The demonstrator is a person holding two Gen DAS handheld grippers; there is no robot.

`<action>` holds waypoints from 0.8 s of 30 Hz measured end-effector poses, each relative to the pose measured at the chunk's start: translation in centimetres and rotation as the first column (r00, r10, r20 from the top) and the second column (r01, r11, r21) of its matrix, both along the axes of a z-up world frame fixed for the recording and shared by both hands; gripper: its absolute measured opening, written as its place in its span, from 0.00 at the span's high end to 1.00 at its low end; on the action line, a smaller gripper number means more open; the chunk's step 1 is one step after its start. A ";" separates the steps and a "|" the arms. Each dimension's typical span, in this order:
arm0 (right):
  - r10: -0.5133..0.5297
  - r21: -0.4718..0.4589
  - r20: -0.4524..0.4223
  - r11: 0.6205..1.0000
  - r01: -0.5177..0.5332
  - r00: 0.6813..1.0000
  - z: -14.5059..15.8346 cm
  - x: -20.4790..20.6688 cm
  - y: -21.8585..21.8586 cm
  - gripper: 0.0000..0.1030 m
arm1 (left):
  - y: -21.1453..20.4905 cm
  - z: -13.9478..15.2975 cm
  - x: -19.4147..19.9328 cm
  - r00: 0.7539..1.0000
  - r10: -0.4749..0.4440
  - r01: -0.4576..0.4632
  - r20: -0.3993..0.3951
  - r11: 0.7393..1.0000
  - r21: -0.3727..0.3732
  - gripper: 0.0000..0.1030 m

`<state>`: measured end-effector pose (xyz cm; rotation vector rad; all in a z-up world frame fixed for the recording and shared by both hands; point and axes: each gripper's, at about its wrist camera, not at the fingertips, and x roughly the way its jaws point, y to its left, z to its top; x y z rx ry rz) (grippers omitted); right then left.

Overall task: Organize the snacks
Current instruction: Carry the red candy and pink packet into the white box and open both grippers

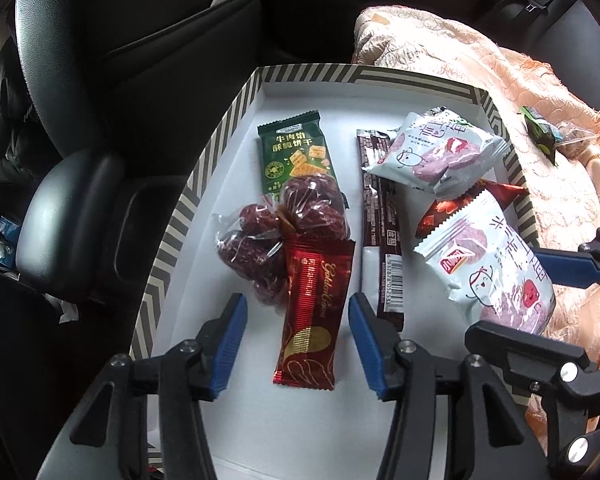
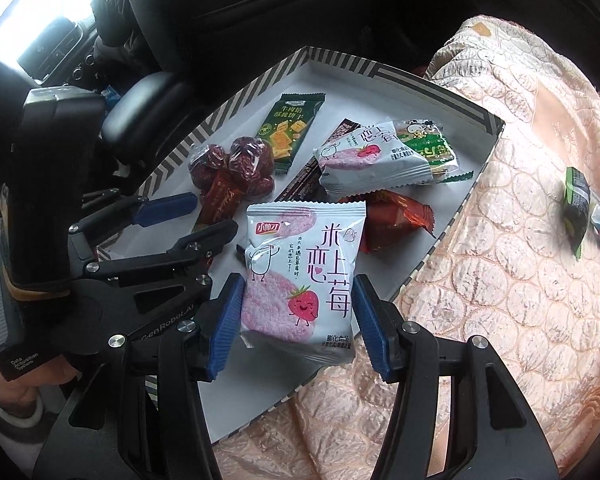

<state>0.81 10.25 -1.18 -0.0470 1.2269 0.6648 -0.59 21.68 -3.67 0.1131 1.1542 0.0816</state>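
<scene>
A shallow striped-rim box (image 1: 204,168) with a white floor holds the snacks; it also shows in the right wrist view (image 2: 452,224). My left gripper (image 1: 298,334) is open, its blue pads on either side of a red Golden Crown bar (image 1: 314,308) that lies flat. Bagged red dates (image 1: 276,224) and a green cracker pack (image 1: 296,152) lie beyond it. My right gripper (image 2: 296,320) is open around a white strawberry rice-cracker pack (image 2: 300,272), pads close beside its edges. A second white pack (image 2: 364,160), a dark brown bar (image 1: 380,240) and an orange-red pack (image 2: 396,220) lie nearby.
The box rests on a peach quilted blanket (image 2: 512,264) on a car seat. A green-black wrapper (image 2: 578,208) and a clear-wrapped snack lie loose on the blanket, right of the box. Black front seats and an armrest (image 1: 76,208) stand to the left.
</scene>
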 end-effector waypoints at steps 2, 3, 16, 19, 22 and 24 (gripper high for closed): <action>0.001 -0.002 0.011 1.000 -0.001 1.000 0.2 -0.1 0.0 0.47 | 0.2 0.2 -0.1 1.000 0.007 -0.007 0.007 1.000 -0.001 0.42; -0.001 0.000 0.018 1.000 0.001 1.000 0.4 -0.2 -0.1 0.47 | 0.3 0.3 -0.1 1.000 0.011 -0.011 0.010 1.000 -0.001 0.39; 0.021 0.047 -0.015 0.999 -0.020 1.000 1.0 -0.1 -0.2 0.40 | 2.0 1.6 -0.4 0.997 0.061 -0.062 0.039 0.998 0.009 0.33; 0.035 0.070 0.008 0.997 -0.036 0.999 1.7 -0.5 -0.6 0.40 | 2.1 1.8 -0.5 0.996 0.070 -0.070 0.047 0.998 0.002 0.33; 0.033 0.099 0.038 0.994 -0.037 0.999 2.5 -0.8 -1.0 0.40 | 2.0 2.1 -0.5 0.996 0.072 -0.072 0.055 0.997 -0.002 0.32; 0.031 0.111 0.042 0.993 -0.036 0.999 2.9 -1.0 -1.2 0.40 | 2.0 2.2 -0.5 0.996 0.071 -0.071 0.057 0.997 -0.004 0.32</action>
